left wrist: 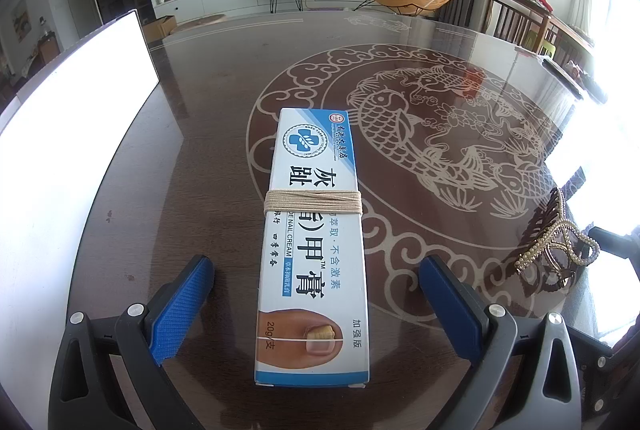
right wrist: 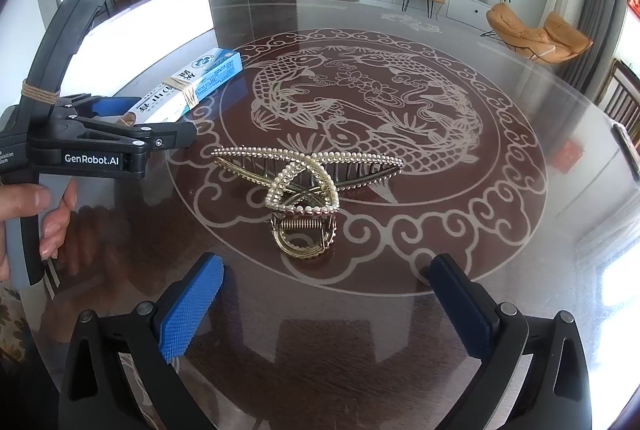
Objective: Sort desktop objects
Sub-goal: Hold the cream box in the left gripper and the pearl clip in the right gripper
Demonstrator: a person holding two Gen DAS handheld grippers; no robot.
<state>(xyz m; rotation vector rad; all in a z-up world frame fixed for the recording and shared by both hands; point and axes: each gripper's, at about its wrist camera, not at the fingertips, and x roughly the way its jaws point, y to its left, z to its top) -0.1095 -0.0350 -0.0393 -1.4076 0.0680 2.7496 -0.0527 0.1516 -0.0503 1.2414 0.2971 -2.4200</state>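
Observation:
A long white-and-blue nail cream box (left wrist: 312,190) with tan string wound round its middle lies flat on the dark glass-topped table (left wrist: 200,90). My left gripper (left wrist: 316,262) is open, its blue pads on either side of the box's near end with a gap on each side. A gold hair claw (right wrist: 304,186) edged with pearl beads rests on the table just ahead of my right gripper (right wrist: 326,262), which is open and holds nothing. The right wrist view also shows the box (right wrist: 192,82) at the left, and the left wrist view shows the claw (left wrist: 560,254) at the right.
A bright white flat panel (left wrist: 60,150) lies along the table's left side, beside the box. A person's hand (right wrist: 48,214) holds the left gripper's handle. The table top bears a pale fish pattern (right wrist: 360,110). Chairs stand beyond the right edge.

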